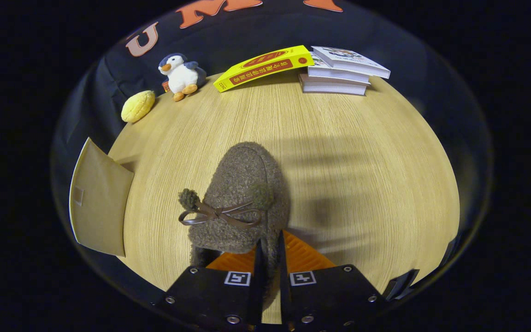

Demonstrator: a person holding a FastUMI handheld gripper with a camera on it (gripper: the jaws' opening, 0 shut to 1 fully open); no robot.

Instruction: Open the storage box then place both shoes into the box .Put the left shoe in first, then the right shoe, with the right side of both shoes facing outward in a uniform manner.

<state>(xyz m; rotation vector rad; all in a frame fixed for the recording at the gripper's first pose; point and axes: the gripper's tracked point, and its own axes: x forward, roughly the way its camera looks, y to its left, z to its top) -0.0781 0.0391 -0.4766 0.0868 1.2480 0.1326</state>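
A fuzzy brown shoe (pixel 242 193) with a leather bow and pompoms hangs above the wooden table (pixel 362 152), its toe pointing away from me. My gripper (pixel 269 249) is shut on the shoe's rear collar, the two fingers pinching the fuzzy edge between them. To the left stands the tan cardboard storage box (pixel 99 203), showing its flap or lid panel at the table's edge; I cannot see inside it.
At the back of the table lie a plush penguin (pixel 180 74), a yellow lemon-like toy (pixel 138 106), a yellow book (pixel 265 67) leaning on a stack of white books (pixel 339 71). The shoe casts a shadow to its right.
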